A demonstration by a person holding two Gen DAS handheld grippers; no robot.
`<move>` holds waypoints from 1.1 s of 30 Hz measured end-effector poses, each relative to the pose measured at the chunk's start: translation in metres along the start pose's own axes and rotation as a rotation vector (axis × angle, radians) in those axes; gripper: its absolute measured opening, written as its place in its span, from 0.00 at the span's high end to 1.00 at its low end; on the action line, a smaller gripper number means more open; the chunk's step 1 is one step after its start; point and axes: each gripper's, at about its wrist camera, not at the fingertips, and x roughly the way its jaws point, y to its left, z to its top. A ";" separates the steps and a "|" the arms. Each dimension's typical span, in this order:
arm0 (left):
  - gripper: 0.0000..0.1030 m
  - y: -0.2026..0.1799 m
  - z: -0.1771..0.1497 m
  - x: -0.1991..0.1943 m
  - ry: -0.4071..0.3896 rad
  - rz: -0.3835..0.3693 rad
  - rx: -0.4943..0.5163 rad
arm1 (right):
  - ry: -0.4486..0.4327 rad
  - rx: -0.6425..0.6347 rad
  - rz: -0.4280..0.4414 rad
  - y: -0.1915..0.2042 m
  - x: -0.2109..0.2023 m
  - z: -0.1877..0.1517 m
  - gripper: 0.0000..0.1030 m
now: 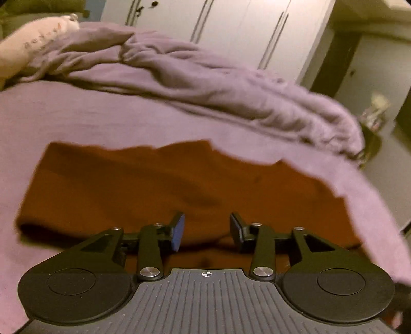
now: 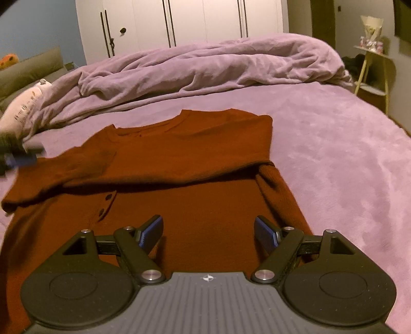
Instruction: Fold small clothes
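Observation:
A rust-red small garment [image 2: 190, 154] lies flat on the lilac bed sheet [image 2: 334, 154], its upper part folded down over the lower part, with dark buttons [image 2: 109, 197] showing at the left. My right gripper [image 2: 208, 223] hovers open above its near hem with nothing between the pads. My left gripper [image 1: 206, 218] is also open over the garment [image 1: 154, 179], and its jaws are empty. In the right wrist view the left gripper [image 2: 20, 156] shows as a blur at the garment's left sleeve edge.
A crumpled lilac duvet [image 2: 205, 66] lies heaped across the far side of the bed. A pale pillow [image 2: 23, 108] sits at the far left. White wardrobe doors [image 2: 179, 20] stand behind. A small side table [image 2: 372, 64] with items stands at the right.

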 end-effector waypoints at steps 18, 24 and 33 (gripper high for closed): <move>0.43 0.091 -0.027 -0.014 0.066 0.199 -0.128 | 0.180 0.002 0.323 0.106 0.125 0.072 0.52; 0.41 0.090 -0.027 -0.014 0.062 0.195 -0.130 | 0.221 0.011 0.351 0.115 0.128 0.069 0.52; 0.34 0.087 -0.027 -0.013 0.065 0.192 -0.130 | 0.212 0.034 0.384 0.119 0.140 0.075 0.83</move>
